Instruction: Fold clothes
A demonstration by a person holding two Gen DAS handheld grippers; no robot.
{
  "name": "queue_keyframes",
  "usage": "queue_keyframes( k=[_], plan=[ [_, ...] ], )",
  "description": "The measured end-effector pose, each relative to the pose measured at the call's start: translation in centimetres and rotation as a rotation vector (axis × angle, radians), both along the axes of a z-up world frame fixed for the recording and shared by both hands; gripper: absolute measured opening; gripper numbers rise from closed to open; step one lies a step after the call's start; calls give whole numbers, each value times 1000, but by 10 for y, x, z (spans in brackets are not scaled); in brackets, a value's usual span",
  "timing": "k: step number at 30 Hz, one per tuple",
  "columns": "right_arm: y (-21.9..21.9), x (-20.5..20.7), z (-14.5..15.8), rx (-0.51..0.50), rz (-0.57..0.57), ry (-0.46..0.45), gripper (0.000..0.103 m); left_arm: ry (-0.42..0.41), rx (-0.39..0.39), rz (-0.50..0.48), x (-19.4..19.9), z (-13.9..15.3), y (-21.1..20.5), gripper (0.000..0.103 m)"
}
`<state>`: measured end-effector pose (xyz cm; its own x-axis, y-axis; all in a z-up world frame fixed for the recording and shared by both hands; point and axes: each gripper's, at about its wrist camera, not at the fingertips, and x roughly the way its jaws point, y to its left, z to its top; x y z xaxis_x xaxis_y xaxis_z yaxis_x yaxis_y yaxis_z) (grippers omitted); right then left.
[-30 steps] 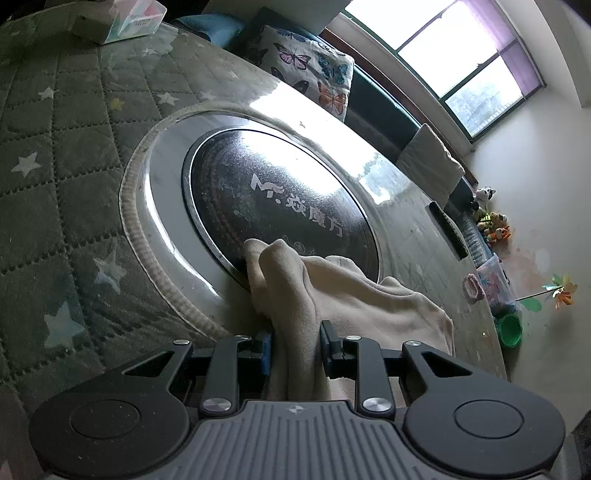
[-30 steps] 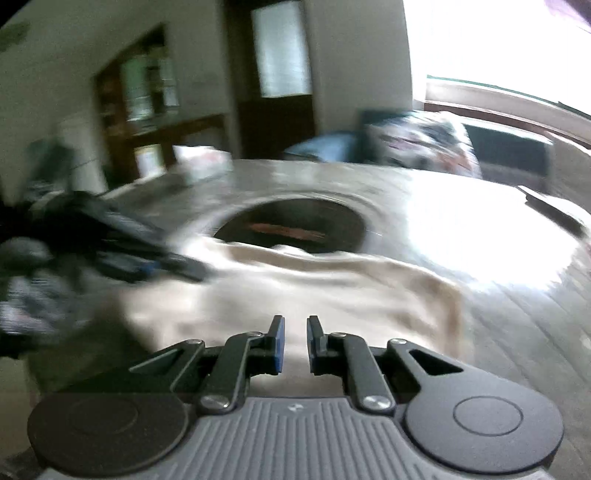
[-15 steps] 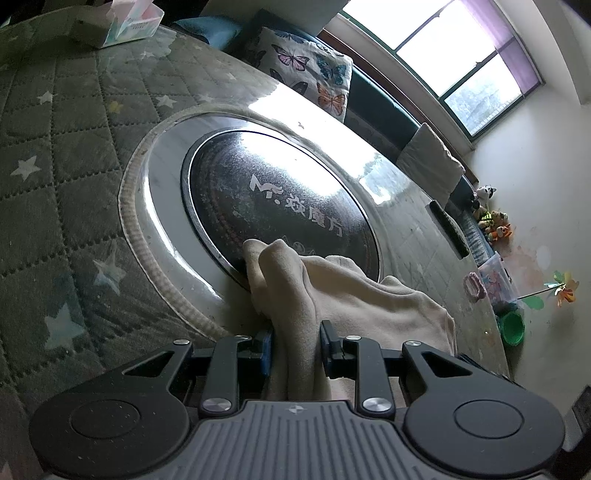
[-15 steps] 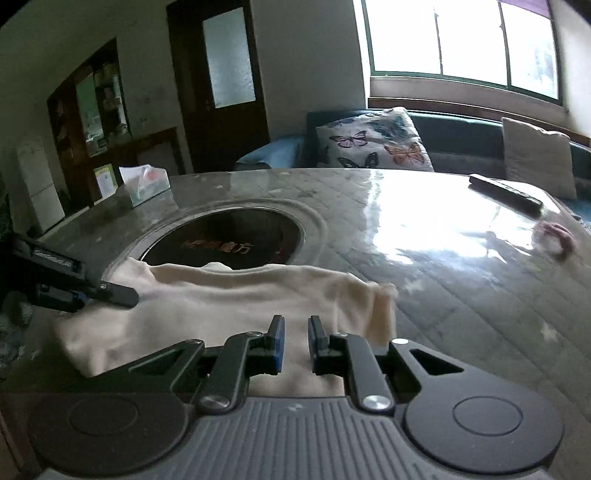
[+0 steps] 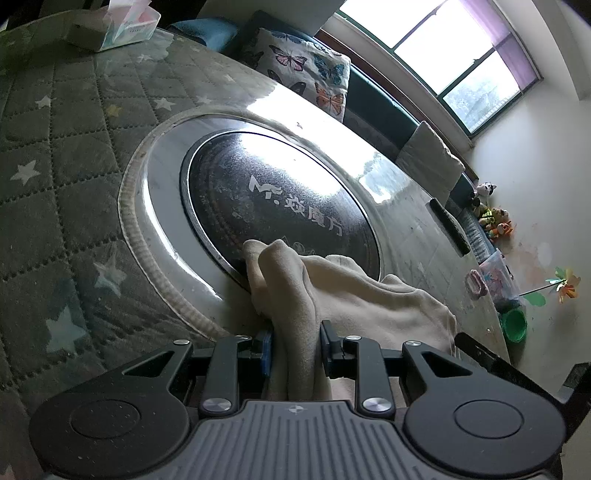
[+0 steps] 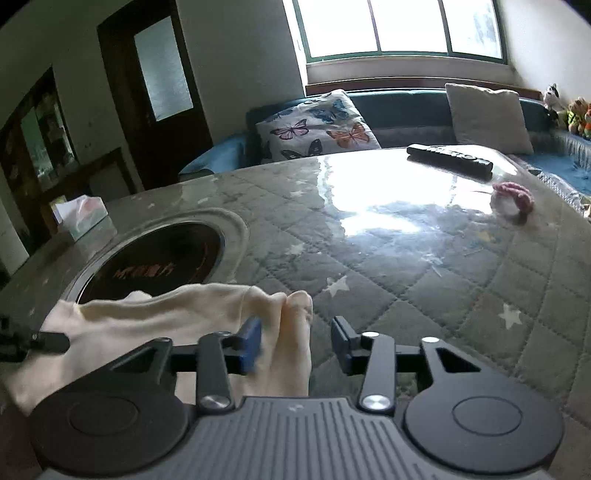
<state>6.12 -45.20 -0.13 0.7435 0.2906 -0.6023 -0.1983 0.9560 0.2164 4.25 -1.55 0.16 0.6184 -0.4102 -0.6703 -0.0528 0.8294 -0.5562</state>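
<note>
My left gripper [image 5: 295,347] clamps bunched cloth [image 5: 354,295] at table [image 6: 406,266] near edge, by hotplate [image 5: 280,206]. My right gripper [image 6: 295,343] opening, cloth end between jaws, unpinched. Next: close, then fold.

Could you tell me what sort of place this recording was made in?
Most likely a home living or dining room: a sofa with a butterfly cushion under a window, stuffed toys, and a quilt-covered table.

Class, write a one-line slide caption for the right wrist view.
Right tongs opening around a bunched edge of cream cloth on the quilted star-print table cover.
</note>
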Motion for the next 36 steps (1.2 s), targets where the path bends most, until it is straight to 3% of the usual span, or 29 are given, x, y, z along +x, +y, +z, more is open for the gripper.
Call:
queue_keyframes(
  k=[6, 7, 8, 10, 20, 26, 36],
  plan=[
    [2, 10, -10, 83, 16, 40, 37, 0, 10, -3, 0, 1, -2, 28],
    [4, 11, -10, 86, 16, 40, 28, 1, 16, -2, 0, 2, -2, 28],
    [5, 11, -10, 89, 16, 41, 13, 1, 24, -2, 0, 3, -3, 28],
    [7, 10, -9, 90, 18, 35, 10, 0, 40, -5, 0, 5, -6, 27],
    [-14, -15, 32, 91, -22, -103, 9, -83, 92, -103, 14, 38, -45, 24],
    [-46, -19, 54, 45, -109, -170, 9, -125, 113, -184, 42, 49, -94, 24],
    [-100, -7, 63, -4, -256, -193, 9, -142, 148, -312, 92, 49, -170, 24]
  ],
)
